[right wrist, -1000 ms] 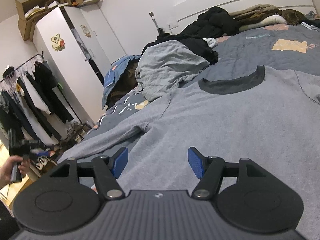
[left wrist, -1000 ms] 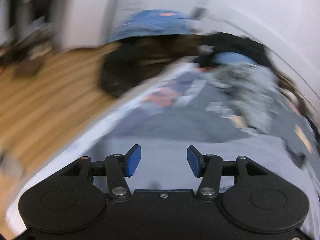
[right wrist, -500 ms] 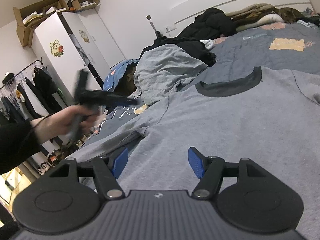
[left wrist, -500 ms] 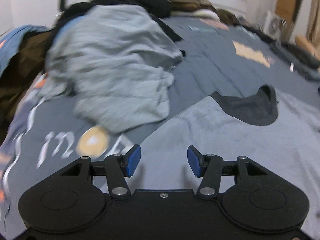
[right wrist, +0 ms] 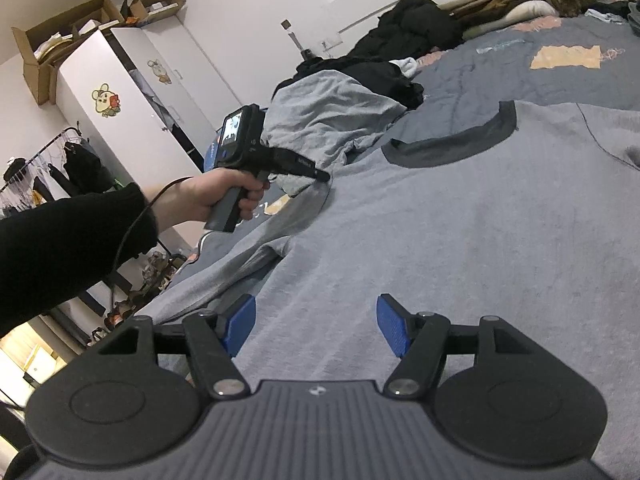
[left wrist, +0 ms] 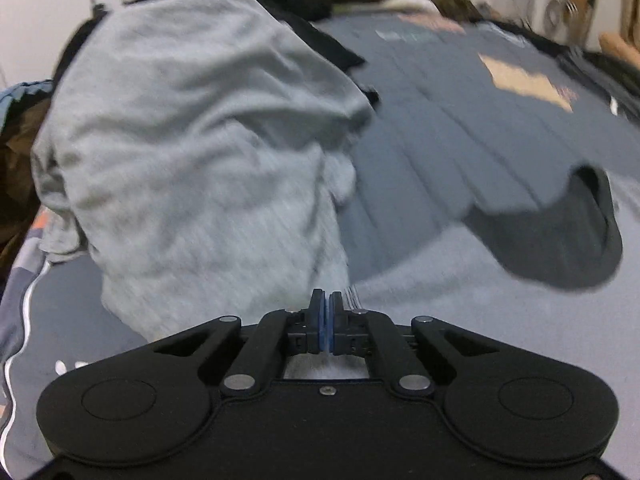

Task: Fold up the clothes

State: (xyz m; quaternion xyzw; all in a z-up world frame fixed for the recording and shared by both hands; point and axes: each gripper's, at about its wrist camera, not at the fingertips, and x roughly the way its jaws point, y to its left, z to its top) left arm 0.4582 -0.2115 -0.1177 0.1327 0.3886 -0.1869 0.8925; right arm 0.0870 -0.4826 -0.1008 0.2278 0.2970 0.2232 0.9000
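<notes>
1. The grey sweatshirt (right wrist: 460, 240) lies spread flat on the bed (right wrist: 560, 84), dark collar (right wrist: 452, 144) toward the headboard.
2. The left gripper (left wrist: 325, 312) has its blue pads pressed together at the sweatshirt's shoulder edge, apparently pinching fabric.
3. The right gripper (right wrist: 316, 328) hovers wide apart over the sweatshirt's body.

A shirt (right wrist: 460, 240) lies spread on the bed (right wrist: 520, 88). At its 11 o'clock sits a crumpled heap (right wrist: 332, 120); behind that, at 12, dark clothes (right wrist: 416, 36). Wardrobe (right wrist: 120, 120) stands at 10.
</notes>
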